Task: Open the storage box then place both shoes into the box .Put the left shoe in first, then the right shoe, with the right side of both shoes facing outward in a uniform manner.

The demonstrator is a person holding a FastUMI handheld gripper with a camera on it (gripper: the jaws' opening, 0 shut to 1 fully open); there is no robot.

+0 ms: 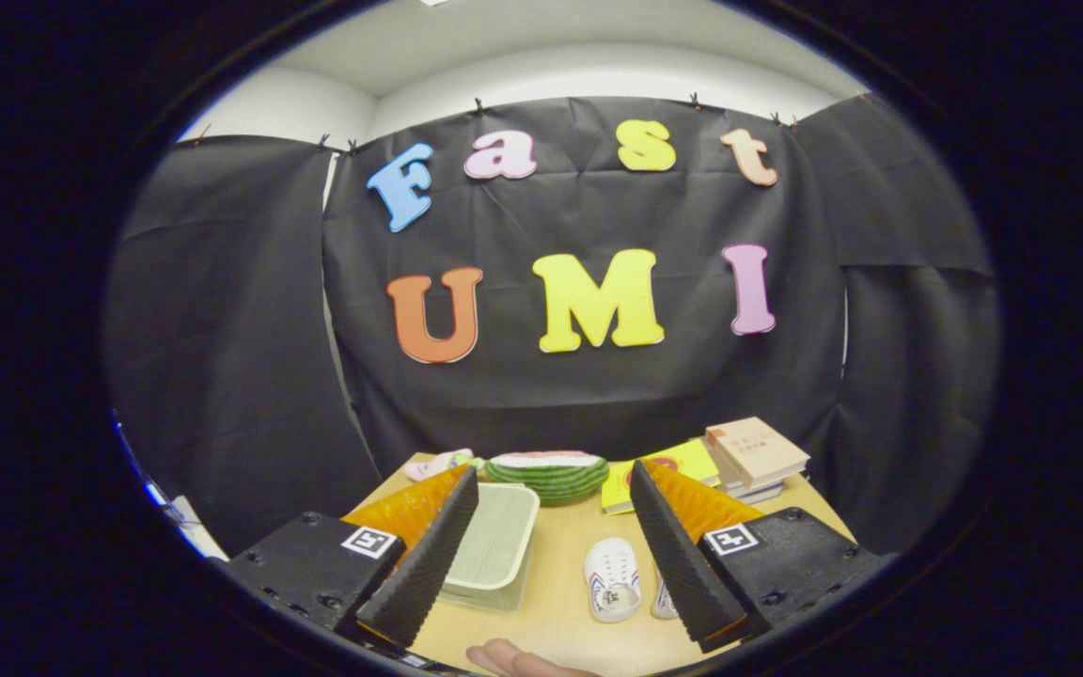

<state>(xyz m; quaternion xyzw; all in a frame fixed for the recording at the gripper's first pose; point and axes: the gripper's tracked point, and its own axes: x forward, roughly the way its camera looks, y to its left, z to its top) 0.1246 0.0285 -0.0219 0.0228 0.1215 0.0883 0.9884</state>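
Observation:
My gripper is held high above a wooden table, its fingers wide apart with nothing between them. Below the gap, a clear storage box with a pale greenish lid lies closed beside the left finger. A small white shoe with red and blue stripes rests right of the box. The second white shoe lies beside it, mostly hidden behind the right finger.
At the table's far edge lie a watermelon-slice toy, a pink toy, a yellow book and a stack of books. A person's hand shows at the near edge of the table.

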